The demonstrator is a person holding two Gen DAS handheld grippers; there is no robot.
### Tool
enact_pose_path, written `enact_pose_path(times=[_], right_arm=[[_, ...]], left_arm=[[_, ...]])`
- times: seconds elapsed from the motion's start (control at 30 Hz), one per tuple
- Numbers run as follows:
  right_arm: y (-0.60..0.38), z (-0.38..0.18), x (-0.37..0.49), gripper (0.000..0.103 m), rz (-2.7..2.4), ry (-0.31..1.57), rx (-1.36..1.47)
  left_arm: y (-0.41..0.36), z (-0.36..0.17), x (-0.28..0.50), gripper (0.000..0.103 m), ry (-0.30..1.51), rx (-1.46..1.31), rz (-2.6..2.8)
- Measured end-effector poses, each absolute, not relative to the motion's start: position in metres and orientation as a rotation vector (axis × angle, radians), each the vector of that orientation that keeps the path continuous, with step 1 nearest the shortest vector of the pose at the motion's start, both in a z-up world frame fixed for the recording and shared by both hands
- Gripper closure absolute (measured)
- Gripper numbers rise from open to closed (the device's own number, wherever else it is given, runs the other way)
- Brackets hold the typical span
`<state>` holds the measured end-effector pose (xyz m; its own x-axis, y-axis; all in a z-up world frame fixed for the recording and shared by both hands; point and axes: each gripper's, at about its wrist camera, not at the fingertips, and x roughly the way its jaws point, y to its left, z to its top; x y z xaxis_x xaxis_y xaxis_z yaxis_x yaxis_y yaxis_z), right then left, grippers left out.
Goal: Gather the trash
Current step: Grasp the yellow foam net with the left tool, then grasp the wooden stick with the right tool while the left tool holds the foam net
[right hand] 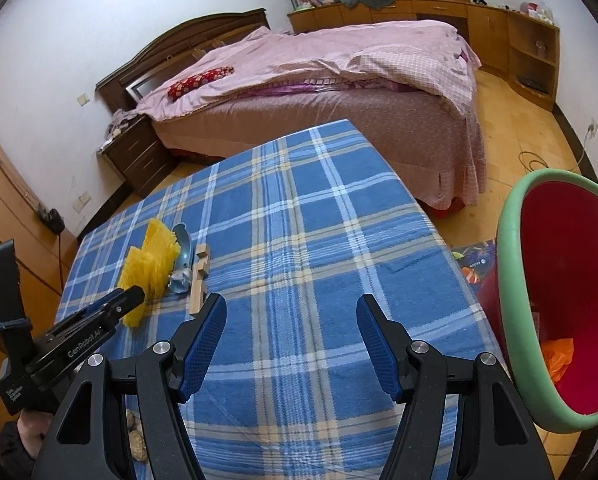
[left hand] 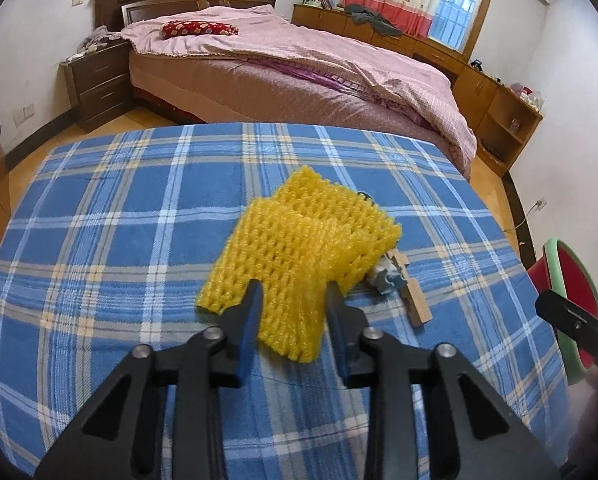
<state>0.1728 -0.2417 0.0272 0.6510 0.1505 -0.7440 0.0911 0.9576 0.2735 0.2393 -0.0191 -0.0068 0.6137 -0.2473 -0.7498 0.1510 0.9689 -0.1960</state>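
The yellow foam net (left hand: 299,256) lies on the blue checked worktop (left hand: 119,240). Its near end sits between the two fingers of the left claw (left hand: 293,300). The blue pads touch both sides of the net, so the left claw looks clenched on it. The net still rests flat on the cloth, so it has not been lifted yet.

Just beside the net, on its right, lie a crumpled silver wrapper (right hand: 183,258) and a small wooden stick piece (right hand: 200,276). They touch each other. That makes three bits of trash in this pile: one net, one wrapper, one wood piece. Some brown lumps (right hand: 137,436) sit at the near edge of the worktop, but they are partly hidden, so I cannot tell what they are.

The right claw (right hand: 291,340) is spread wide with nothing in it. It hangs over bare cloth.

One red bin with a green rim (right hand: 515,240) stands by the right side of the worktop. Something orange (right hand: 561,356) already lies inside. So the job seems started, with most of it left.
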Motion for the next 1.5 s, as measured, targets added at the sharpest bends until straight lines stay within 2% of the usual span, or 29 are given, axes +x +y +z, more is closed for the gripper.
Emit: enact_pose_path(times=[0.1, 0.67, 0.83, 1.07, 1.5], right_arm=[[-0.235, 0.027, 0.175, 0.034, 0.04, 0.869, 0.288], [-0.165, 0.008, 0.204, 0.035, 0.166, 0.933, 0.155], [-0.147, -0.001, 0.213, 0.066, 0.187, 0.959, 0.116], [-0.134, -0.012, 0.223, 0.09, 0.194, 0.976, 0.069], [-0.159, 0.008, 0.193, 0.092, 0.18, 0.906, 0.139]], left_arm=[[-0.015, -0.006, 0.238, 0.092, 0.877, -0.156, -0.261], [0.035, 0.003, 0.238, 0.093, 0.833, -0.353, -0.189], [0.04, 0.002, 0.237, 0.093, 0.832, -0.368, -0.183], [0.041, 0.001, 0.237, 0.093, 0.833, -0.373, -0.183], [0.035, 0.011, 0.229, 0.093, 0.812, -0.375, -0.21]])
